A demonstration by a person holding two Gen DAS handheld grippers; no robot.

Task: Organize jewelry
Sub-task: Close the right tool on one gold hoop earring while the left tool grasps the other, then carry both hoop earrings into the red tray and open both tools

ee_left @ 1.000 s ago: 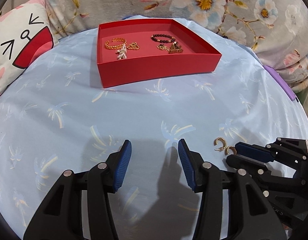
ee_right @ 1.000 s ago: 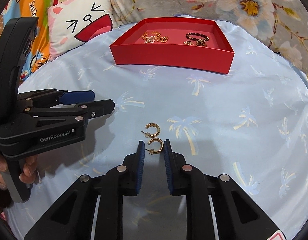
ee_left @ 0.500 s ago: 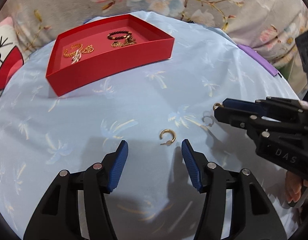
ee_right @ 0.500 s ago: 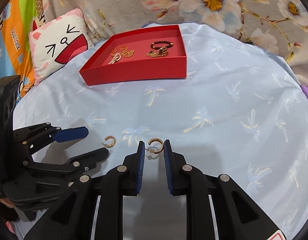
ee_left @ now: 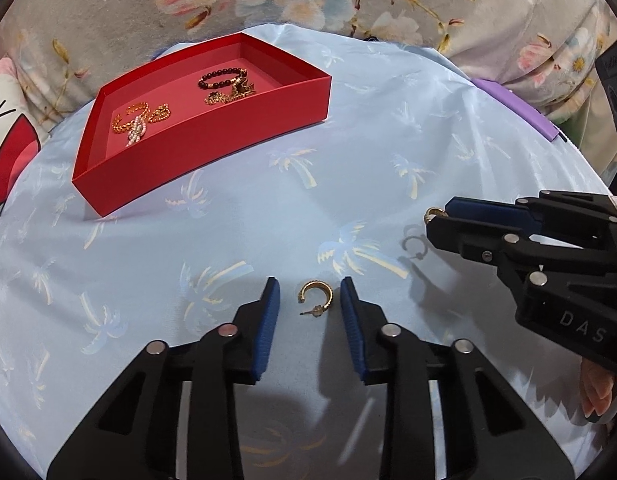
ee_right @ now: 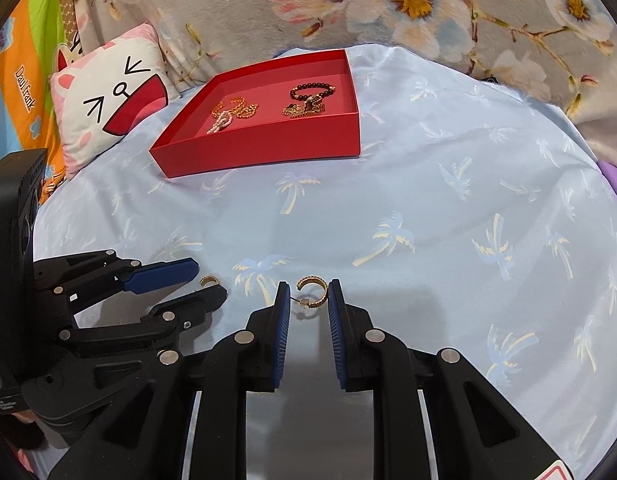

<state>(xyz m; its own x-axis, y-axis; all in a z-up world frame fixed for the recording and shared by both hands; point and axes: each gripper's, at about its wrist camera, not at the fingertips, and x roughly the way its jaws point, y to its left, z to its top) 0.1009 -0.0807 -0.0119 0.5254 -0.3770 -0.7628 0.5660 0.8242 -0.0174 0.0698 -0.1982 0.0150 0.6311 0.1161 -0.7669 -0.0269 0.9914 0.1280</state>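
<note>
Two gold hoop earrings are out on the pale blue palm-print cloth (ee_left: pixel 236 224), which lies bare between the grippers and the red tray (ee_left: pixel 212 152) farther back. At far left, a cat-face cushion (ee_right: pixel 104 108) sits just beside the tray's left end. The tray holds gold chains with a pearl piece (ee_left: pixel 140 124) on its left and a dark bead bracelet (ee_left: pixel 222 76) over more gold on its right. One ridged hoop earring (ee_left: pixel 317 297) with its post lies on the cloth between the left gripper (ee_left: pixel 310 312) fingers, which stand wide apart and do not touch it. To the right, the right gripper (ee_right: pixel 306 312) is narrowly closed, pinching the other hoop earring (ee_right: pixel 313 291) above its shadow.
</note>
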